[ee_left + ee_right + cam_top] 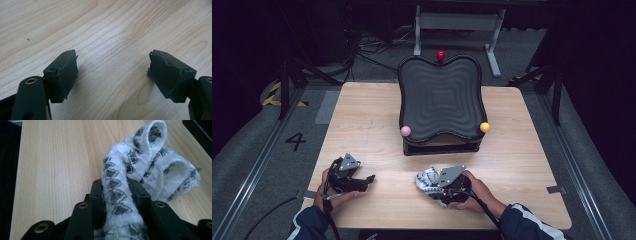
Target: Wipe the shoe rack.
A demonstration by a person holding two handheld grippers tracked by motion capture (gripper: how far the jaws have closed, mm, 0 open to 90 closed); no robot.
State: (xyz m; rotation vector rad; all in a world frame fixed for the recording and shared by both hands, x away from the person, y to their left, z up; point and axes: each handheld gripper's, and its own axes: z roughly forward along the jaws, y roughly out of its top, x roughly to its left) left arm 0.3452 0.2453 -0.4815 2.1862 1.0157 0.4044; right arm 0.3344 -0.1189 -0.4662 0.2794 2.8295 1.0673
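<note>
1. High view: above the near edge, facing forward-down over the whole surface (377, 107).
2. Left gripper view: close, low over bare wood.
3. Right gripper view: close, low; shares the cloth (140, 170) with the high view.

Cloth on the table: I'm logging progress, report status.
Left gripper open, nothing between its jaws. Right gripper with the patterned white cloth bunched between its jaws, resting on the table. Black tray beyond, nothing in the way.

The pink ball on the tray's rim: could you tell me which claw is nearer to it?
Left, by a small margin. The left claw lies below and slightly left of the pink ball. The right claw, with a white patterned cloth between its jaws, sits below and slightly right.
</note>
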